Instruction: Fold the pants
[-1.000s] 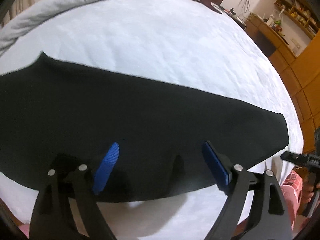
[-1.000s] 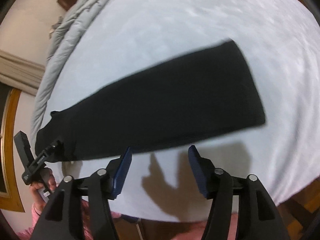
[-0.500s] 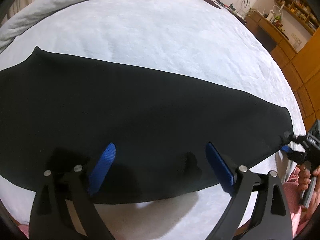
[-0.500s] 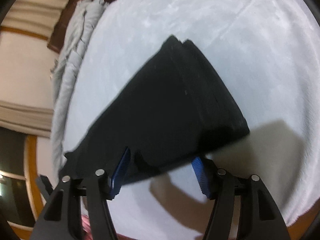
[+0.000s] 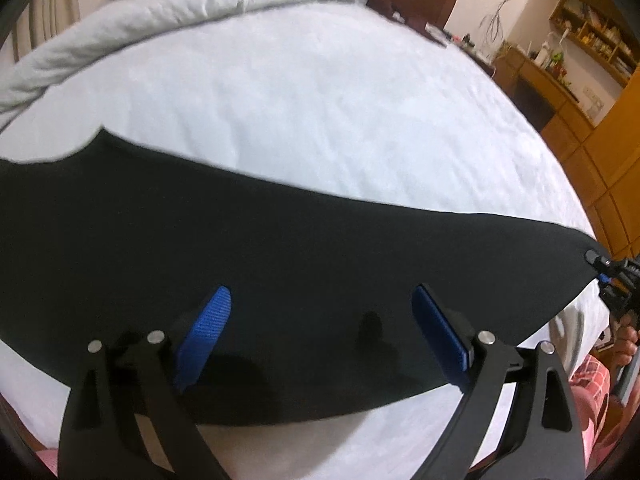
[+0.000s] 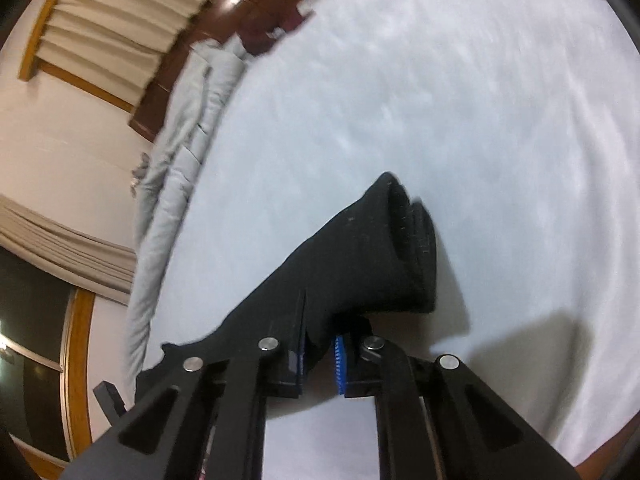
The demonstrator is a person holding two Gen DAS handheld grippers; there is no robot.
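Pants lie flat on the bed, ahead of the left gripper — fingers wide, empty. The right gripper, open half a second ago, now pinches the cuff end — the lengthwise fold can begin.

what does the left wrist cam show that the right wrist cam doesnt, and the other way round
Only the left wrist view shows the wooden shelves along the wall and the open left gripper hovering over the middle of the pants, which lie flat across the bed.

Only the right wrist view shows the curtains, the layered hem openings, and the right gripper shut on the pants' edge.

Both show the black pants, the white bed and the grey duvet bunched at its far edge.
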